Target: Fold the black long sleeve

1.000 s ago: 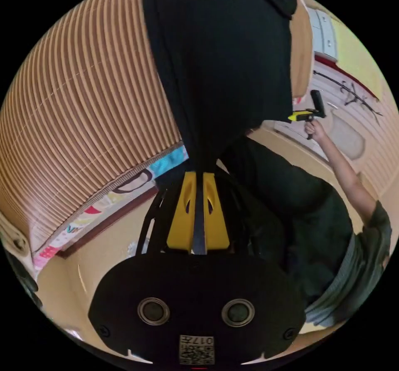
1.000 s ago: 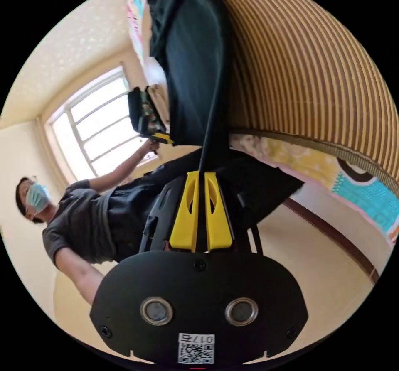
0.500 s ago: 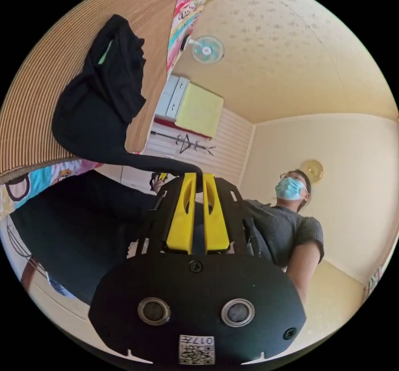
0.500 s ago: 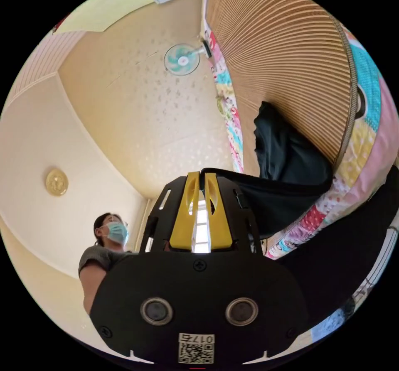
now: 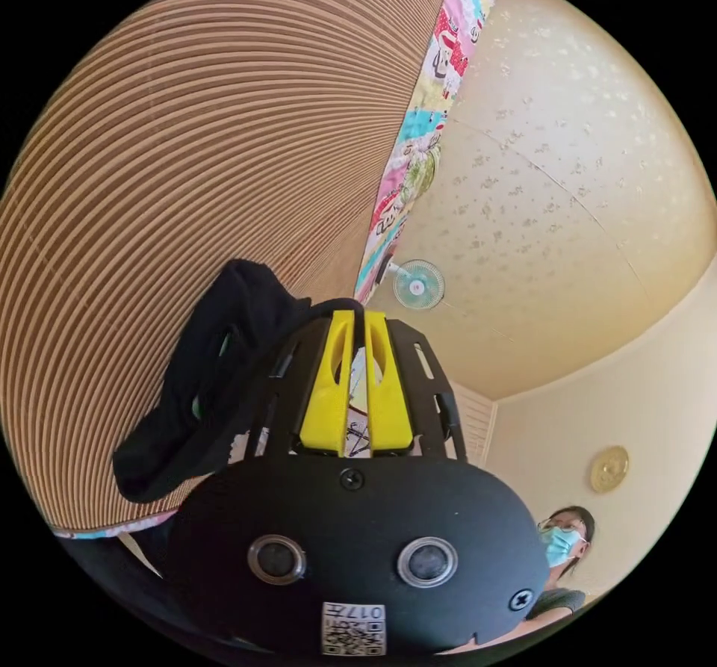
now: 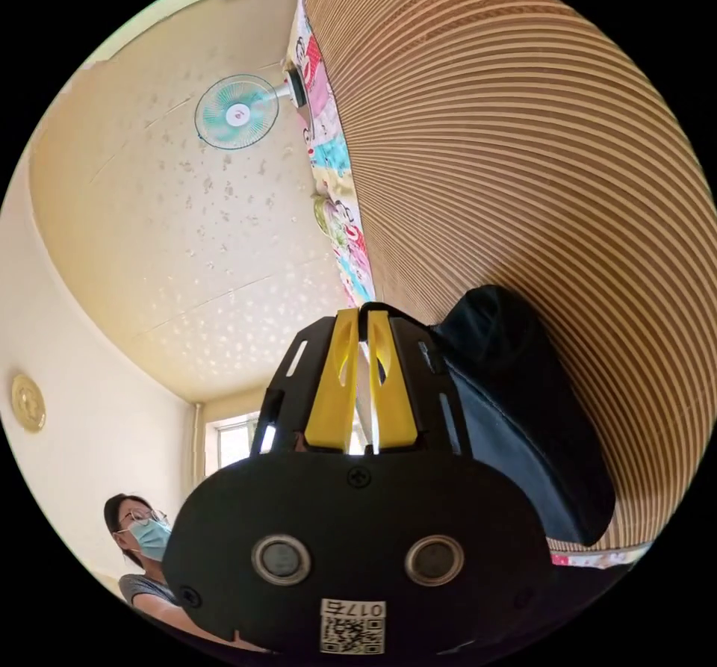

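Left gripper view: left tongs (image 5: 357, 317) with yellow jaws drawn together, a thin black edge of the black long sleeve (image 5: 216, 383) pinched between the tips; the garment bunches in a dark heap just beside the tongs, lying on the striped bamboo mat (image 5: 187, 174); a patterned bed sheet (image 5: 418, 151) borders the mat's far edge; a wall fan (image 5: 418, 284) sits just past that border, near the tong tips; a round gold wall ornament (image 5: 609, 468) well apart from the mat; a person (image 5: 564, 555) at the picture's rim, far from the mat.

Right gripper view: right tongs (image 6: 362, 316) likewise together at the tips, clamped on a thin black hem of the black long sleeve (image 6: 523, 413); cloth heaps on the striped bamboo mat (image 6: 538, 174), just beside the tongs; the patterned bed sheet (image 6: 332, 174) edges the mat; the wall fan (image 6: 235, 112) hangs near that edge; a window (image 6: 235, 443) beyond the tongs' body, away from the mat; the person (image 6: 142, 547) well apart from the mat.
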`<state>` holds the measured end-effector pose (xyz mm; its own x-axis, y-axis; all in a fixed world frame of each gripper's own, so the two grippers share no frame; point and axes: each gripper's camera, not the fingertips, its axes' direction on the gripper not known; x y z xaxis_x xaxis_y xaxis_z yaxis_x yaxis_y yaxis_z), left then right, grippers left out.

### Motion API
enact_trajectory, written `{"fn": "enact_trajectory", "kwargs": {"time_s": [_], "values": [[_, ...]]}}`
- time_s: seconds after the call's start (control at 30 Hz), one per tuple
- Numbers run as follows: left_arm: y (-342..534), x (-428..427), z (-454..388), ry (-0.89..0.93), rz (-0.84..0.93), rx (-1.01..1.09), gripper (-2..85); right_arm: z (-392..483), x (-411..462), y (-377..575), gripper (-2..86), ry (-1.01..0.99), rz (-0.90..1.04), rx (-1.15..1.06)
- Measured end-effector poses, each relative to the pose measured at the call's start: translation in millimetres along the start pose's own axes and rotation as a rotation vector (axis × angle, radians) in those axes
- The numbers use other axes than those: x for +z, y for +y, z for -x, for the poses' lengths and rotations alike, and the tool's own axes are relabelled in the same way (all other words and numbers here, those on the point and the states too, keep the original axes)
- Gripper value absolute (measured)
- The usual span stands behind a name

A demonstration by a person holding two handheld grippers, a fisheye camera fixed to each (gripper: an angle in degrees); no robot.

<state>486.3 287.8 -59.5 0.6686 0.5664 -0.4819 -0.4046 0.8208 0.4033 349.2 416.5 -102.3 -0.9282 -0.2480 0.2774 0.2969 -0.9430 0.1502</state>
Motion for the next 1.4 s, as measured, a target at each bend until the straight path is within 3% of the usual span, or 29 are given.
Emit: {"fn": "enact_trajectory", "kwargs": {"time_s": [0.13,0.2,0.27,0.37,0.5,0.7,0.83,0.97,1.03,1.1,1.2,1.3,1.4], "values": [[-9,20,25,-0.101,-0.023,-0.038,5.0,-9,20,-27,5.4,0.055,0.099,-0.051],[-1,17,23,-0.192,-0.042,0.087,7.4,2,21,-30,6.1,0.038,0.162,-0.155],[11,14,19,-0.265,-0.012,0.193,9.0,24,29,-22,6.9,0.148,0.293,-0.249],[41,16,31,-0.474,0.139,0.279,14.1,43,58,13,7.9,0.377,0.474,-0.323],[97,33,86,-0.743,0.403,0.351,15.6,47,121,77,9.1,0.462,0.685,-0.369],[159,63,171,-0.688,0.543,0.302,8.4,29,287,206,13.5,0.548,1.093,-0.4],[190,71,172,-0.697,0.454,0.329,6.6,42,392,281,19.2,0.948,1.208,-0.482],[239,88,132,-0.857,0.407,0.496,6.4,66,470,351,21.9,1.331,1.315,-0.707],[263,102,114,-0.921,0.405,0.605,6.3,52,495,377,19.2,1.496,1.427,-0.78],[290,130,104,-1.095,0.428,0.707,6.0,26,510,401,17.1,1.638,1.557,-0.839],[315,161,110,-1.282,0.464,0.861,5.0,-13,507,433,10.1,1.912,1.743,-1.062],[313,155,128,-1.234,0.479,0.826,6.9,7,496,423,7.8,1.735,1.788,-1.004],[316,123,129,-1.069,0.428,0.851,8.1,76,456,361,7.0,1.358,1.594,-0.876]]}}
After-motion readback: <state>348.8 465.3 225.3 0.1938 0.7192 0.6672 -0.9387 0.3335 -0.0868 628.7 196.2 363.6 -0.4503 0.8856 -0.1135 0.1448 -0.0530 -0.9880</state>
